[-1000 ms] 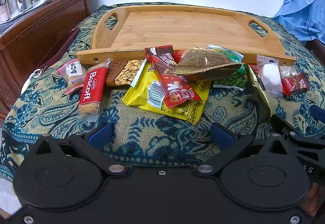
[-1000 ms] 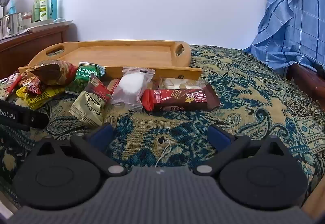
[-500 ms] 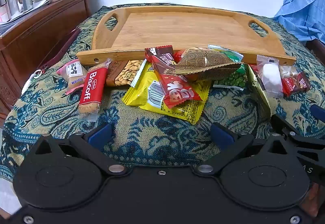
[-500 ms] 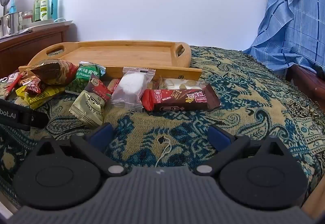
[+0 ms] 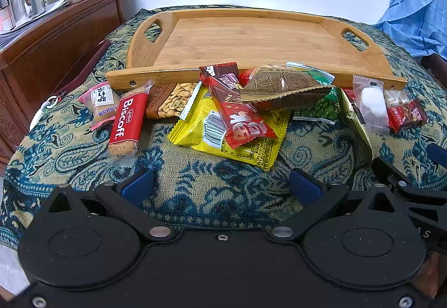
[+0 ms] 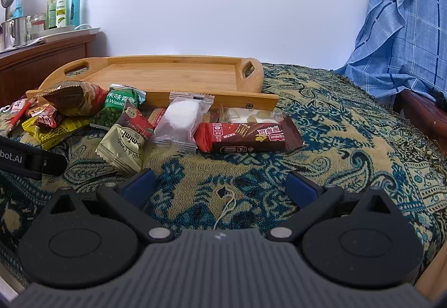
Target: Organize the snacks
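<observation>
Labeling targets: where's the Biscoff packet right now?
In the left wrist view, the Biscoff packet lies on the patterned cloth at the left end of the snack pile, between the pink-wrapped snack and the peanut bar, just before the wooden tray.

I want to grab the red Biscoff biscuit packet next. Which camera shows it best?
The left wrist view: the red Biscoff biscuit packet lies fully visible and unobstructed on the patterned cloth, label readable. The right wrist view does not clearly show it; its far-left edge is crowded with other wrappers.
</observation>
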`<state>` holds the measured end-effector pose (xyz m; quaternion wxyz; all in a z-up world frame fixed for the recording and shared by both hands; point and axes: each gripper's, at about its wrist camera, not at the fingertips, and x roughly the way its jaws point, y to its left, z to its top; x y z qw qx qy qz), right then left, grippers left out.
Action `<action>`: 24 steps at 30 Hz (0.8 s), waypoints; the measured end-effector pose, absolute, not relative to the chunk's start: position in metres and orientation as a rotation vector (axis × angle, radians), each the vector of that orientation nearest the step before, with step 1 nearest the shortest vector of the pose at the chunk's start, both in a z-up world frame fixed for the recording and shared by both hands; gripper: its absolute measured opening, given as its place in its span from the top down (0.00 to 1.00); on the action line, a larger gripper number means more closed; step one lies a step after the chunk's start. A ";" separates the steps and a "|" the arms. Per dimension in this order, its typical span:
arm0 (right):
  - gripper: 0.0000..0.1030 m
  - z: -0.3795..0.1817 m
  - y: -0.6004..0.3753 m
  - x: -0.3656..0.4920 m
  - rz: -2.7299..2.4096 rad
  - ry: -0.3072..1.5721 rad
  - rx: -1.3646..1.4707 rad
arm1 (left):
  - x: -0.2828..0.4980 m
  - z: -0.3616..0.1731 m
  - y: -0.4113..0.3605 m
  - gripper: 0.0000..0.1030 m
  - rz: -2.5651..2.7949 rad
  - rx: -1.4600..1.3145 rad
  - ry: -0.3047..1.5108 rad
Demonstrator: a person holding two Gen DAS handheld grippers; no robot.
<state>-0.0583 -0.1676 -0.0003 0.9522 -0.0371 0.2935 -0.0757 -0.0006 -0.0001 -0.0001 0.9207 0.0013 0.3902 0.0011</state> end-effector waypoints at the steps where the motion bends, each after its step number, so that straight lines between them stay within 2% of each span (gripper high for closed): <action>1: 0.00 0.000 -0.168 -0.058 -0.154 0.596 -0.075 | -0.001 0.000 0.000 0.00 0.002 0.003 0.802; 24: 0.00 -0.002 -0.168 -0.058 -0.155 0.599 -0.076 | -0.001 0.000 0.000 0.00 0.002 0.003 0.799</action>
